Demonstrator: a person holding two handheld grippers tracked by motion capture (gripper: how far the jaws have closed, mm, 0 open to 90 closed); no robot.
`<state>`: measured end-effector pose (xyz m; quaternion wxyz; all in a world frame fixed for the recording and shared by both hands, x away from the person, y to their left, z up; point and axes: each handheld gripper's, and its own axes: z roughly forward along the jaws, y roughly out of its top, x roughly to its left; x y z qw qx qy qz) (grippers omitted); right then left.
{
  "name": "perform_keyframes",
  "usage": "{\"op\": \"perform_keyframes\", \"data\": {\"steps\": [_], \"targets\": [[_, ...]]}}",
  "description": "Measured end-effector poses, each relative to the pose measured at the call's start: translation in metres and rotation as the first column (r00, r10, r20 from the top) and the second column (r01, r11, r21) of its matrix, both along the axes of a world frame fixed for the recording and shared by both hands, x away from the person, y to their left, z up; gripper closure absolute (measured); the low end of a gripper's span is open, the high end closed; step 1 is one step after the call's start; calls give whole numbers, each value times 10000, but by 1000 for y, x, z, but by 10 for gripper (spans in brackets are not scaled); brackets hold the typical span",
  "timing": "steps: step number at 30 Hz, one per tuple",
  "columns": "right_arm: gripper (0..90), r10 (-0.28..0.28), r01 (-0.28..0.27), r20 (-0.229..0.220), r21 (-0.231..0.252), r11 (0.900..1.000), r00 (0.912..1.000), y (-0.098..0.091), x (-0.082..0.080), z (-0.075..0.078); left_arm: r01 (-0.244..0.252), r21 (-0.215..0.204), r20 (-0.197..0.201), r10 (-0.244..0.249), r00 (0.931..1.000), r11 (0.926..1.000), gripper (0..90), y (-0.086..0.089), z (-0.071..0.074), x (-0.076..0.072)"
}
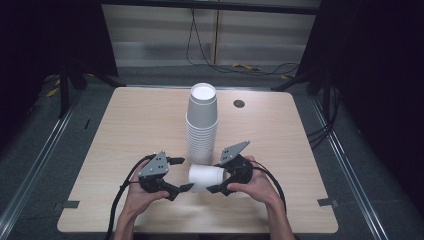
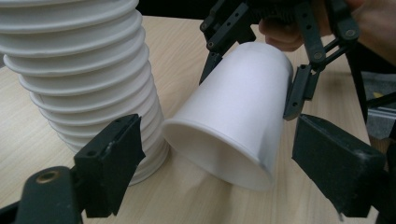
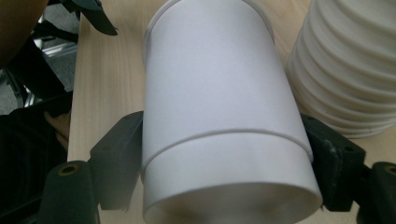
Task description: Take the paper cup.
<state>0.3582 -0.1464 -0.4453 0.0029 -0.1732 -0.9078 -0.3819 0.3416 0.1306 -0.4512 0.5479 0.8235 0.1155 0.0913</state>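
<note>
Low at frame centre: right gripper (image 1: 220,181) clamped on 1 white paper cup (image 1: 206,178), tipped sideways. Left of it: left gripper (image 1: 181,173), jaws apart. Just behind: tall stack of white paper cups (image 1: 202,125).

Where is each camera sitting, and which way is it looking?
High view: above the person's side, looking forward and down on the table; both hands and forearms show, with the left gripper and right gripper.
Left gripper view: rides the left gripper, facing the lying cup's rim; its own two jaws show.
Right gripper view: rides the right gripper, facing the same cup's base end; its jaws clamp it.
Shared: both gripper views show that cup and the cup stack.
</note>
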Motion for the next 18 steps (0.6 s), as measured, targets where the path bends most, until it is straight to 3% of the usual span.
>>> {"op": "perform_keyframes", "data": {"steps": [4, 7, 9, 18], "targets": [[231, -165, 166, -12, 299, 9994, 9999, -4, -2, -3, 130, -201, -296, -135, 9995, 9997, 160, 1, -1, 1], [231, -326, 312, 203, 635, 9975, 9993, -6, -4, -3, -186, -534, -95, 181, 9998, 9984, 159, 3, -3, -2], [232, -374, 357, 221, 753, 9965, 9991, -7, -5, -2, -267, -794, -180, 253, 9995, 9965, 159, 4, -5, -2], [231, -532, 500, 257, 1108, 9926, 9983, -14, -8, -6, -790, -1237, -259, 763, 9967, 9892, 159, 4, -16, -6]]}}
